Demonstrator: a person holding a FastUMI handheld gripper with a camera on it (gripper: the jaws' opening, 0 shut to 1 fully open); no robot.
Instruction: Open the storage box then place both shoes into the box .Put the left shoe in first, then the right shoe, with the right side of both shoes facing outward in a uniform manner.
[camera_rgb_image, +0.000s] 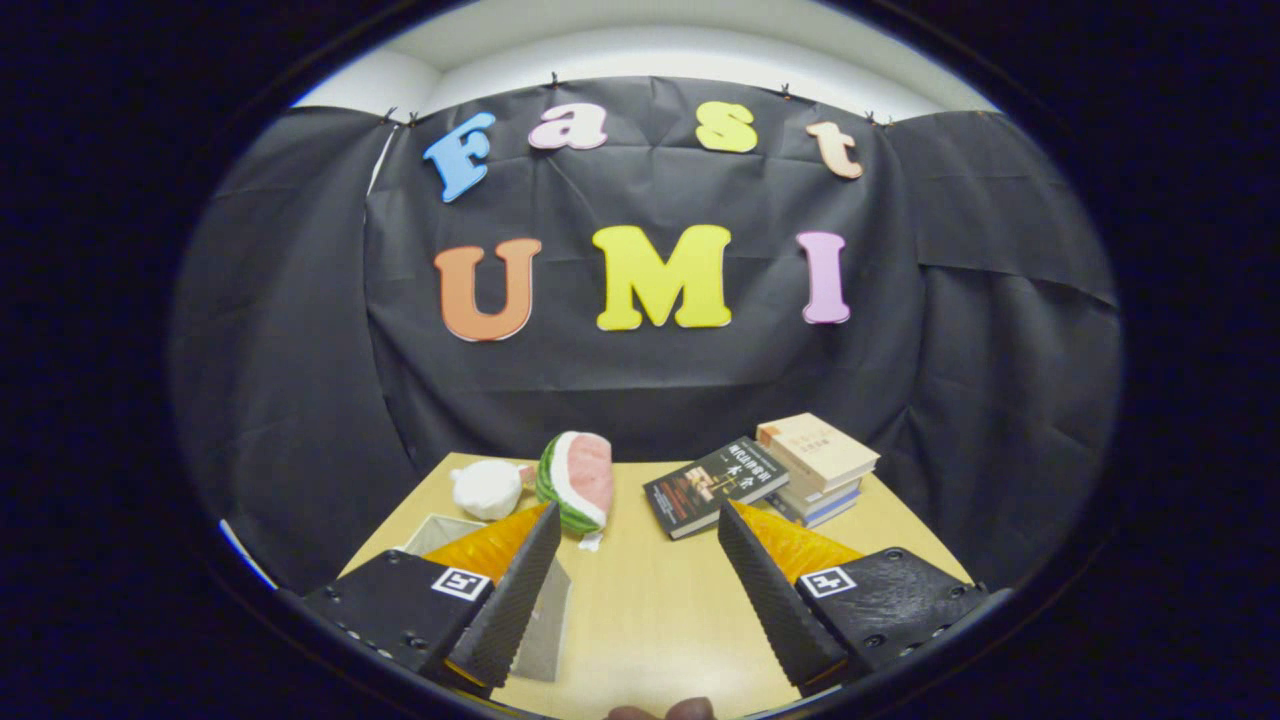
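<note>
My gripper (640, 525) is open, its two black ribbed fingers (515, 590) spread wide above the wooden table (650, 600), with nothing between them. Behind and partly under the left finger stands the storage box (545, 625), a pale translucent container whose rim (440, 530) shows beyond that finger. I cannot tell whether its lid is open. A bit of a dark rounded thing (665, 710) peeks in at the table's near edge, too cut off to name.
Beyond the fingers at the table's far side lie a white plush item (487, 488) and a watermelon-slice plush (580, 480). To their right a dark book (712, 485) lies flat beside a small stack of books (820, 465). Black cloth walls close the booth.
</note>
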